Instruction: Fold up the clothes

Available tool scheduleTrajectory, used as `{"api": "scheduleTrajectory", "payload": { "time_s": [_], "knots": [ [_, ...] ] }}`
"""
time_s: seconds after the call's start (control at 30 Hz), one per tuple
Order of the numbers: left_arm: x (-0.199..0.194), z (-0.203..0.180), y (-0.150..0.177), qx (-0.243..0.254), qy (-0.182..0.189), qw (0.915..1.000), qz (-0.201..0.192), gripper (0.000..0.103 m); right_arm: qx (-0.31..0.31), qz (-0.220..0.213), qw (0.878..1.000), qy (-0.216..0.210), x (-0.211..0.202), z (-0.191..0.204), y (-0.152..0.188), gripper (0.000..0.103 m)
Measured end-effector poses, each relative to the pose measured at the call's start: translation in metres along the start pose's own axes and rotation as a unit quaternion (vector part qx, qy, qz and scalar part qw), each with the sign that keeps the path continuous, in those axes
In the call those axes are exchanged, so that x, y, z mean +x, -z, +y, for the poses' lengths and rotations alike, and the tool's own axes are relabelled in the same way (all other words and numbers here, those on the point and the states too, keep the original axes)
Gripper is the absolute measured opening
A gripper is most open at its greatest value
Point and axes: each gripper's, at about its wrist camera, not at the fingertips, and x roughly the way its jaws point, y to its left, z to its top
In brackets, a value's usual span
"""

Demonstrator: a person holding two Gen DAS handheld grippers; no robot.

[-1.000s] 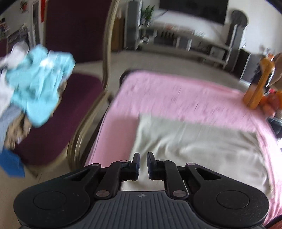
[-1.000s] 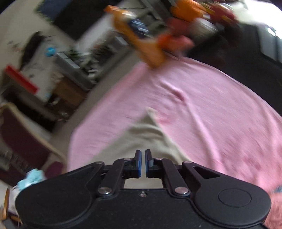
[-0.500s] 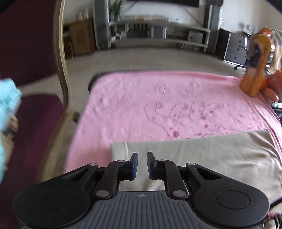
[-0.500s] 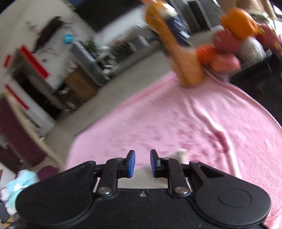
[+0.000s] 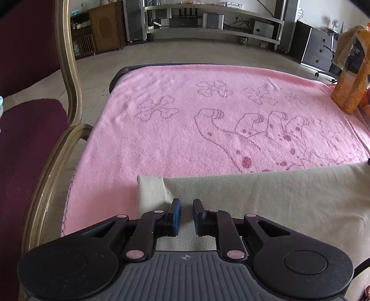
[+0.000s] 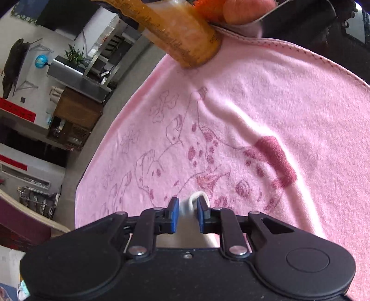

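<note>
A beige cloth (image 5: 254, 203) lies flat on the near part of a pink blanket (image 5: 185, 127) printed with bones and dogs. My left gripper (image 5: 186, 206) hovers low over the cloth's left end, just inside its far left corner. Its jaws stand slightly apart with nothing pinched between them. In the right wrist view only the cloth's pale corner (image 6: 195, 198) shows, poking up between the jaws of my right gripper (image 6: 186, 205). Those jaws are closing around it, and a gap still shows beside the left pad.
A tall orange bottle (image 5: 351, 69) (image 6: 185, 39) stands at the blanket's far right corner, with orange and red fruit (image 6: 245, 9) behind it. A maroon chair (image 5: 30, 150) with a gold frame (image 5: 69, 69) sits close on the left. Shelving (image 5: 208, 16) lines the far wall.
Both grippers came down and closer to the beige cloth. The left view swung away from the chair's clothes pile. The right jaws went from shut to apart around the cloth's corner.
</note>
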Motion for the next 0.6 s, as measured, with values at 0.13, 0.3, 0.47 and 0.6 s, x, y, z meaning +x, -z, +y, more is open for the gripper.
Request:
{"api": "scheduleTrajectory", "payload": {
  "time_s": [0.13, 0.3, 0.47, 0.6],
  "knots": [
    [0.002, 0.002, -0.001, -0.009, -0.001, 1.0000, 0.003, 0.018, -0.042, -0.032, 0.998, 0.037, 0.003, 0.012, 0.007, 0.002],
    [-0.009, 0.013, -0.003, -0.042, 0.000, 0.9989, -0.020, 0.018, -0.104, -0.046, 0.989, 0.093, 0.003, 0.022, 0.013, 0.011],
    [-0.026, 0.024, -0.006, -0.082, 0.007, 0.9948, -0.060, 0.016, -0.108, -0.098, 0.986, 0.086, -0.029, 0.034, 0.026, 0.015],
    [-0.021, 0.000, -0.006, -0.041, 0.043, 0.9966, -0.057, 0.012, -0.103, -0.079, 0.992, 0.000, -0.029, 0.048, 0.039, 0.015]
  ]
}}
